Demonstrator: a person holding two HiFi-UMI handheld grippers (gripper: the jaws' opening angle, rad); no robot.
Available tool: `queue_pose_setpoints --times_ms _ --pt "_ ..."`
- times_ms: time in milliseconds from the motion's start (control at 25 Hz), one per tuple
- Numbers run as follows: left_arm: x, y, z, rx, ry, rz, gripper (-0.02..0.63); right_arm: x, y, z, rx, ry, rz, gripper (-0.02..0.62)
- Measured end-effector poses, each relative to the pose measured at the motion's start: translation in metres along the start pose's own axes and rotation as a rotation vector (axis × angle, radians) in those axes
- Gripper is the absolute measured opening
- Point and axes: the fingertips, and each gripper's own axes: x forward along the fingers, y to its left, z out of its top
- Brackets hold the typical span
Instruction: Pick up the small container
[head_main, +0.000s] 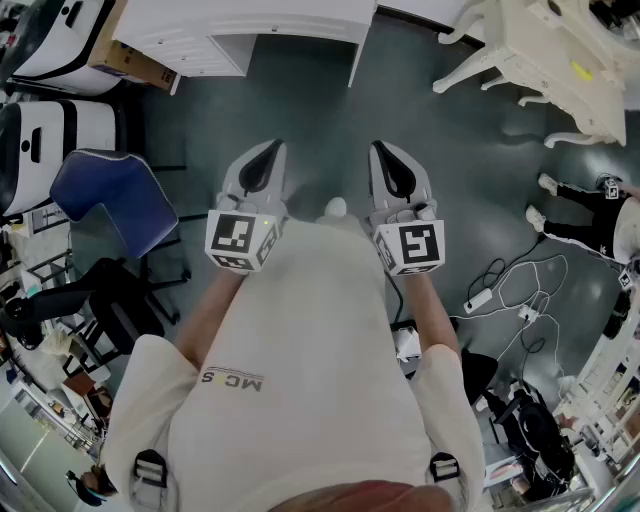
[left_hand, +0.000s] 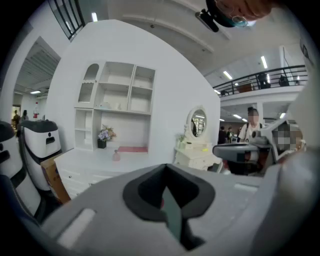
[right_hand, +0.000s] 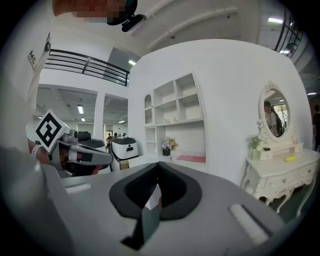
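Observation:
I hold both grippers side by side in front of my chest, well back from the white desk (head_main: 250, 30). My left gripper (head_main: 268, 150) and right gripper (head_main: 386, 152) each have their jaws pressed together with nothing between them. The left gripper view shows its shut jaws (left_hand: 167, 197), with a small pink container (left_hand: 116, 155) far off on the desk top (left_hand: 90, 160). In the right gripper view the shut jaws (right_hand: 152, 197) point toward the same desk with its pink mat (right_hand: 192, 158) and a flower pot (right_hand: 166, 147).
A white dressing table (head_main: 545, 50) with an oval mirror (right_hand: 276, 116) stands to the right. A blue chair (head_main: 110, 195) is at my left. Cables and a power strip (head_main: 505, 295) lie on the grey floor at the right, near a person's legs (head_main: 585, 215).

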Motion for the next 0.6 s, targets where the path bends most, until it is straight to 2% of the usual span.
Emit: queue_pose_setpoints --times_ms 240,440,600 --pt "0.008 0.004 -0.001 -0.001 0.010 0.024 0.000 0.005 -0.010 -0.009 0.014 0.014 0.002 -0.005" --pt "0.011 -0.001 -0.009 0.005 0.029 0.059 0.000 -0.004 -0.021 -0.014 0.057 -0.034 0.042 -0.005" --pt "0.011 -0.001 -0.015 0.000 0.046 0.088 0.000 -0.003 -0.029 -0.023 0.030 -0.019 0.040 -0.005"
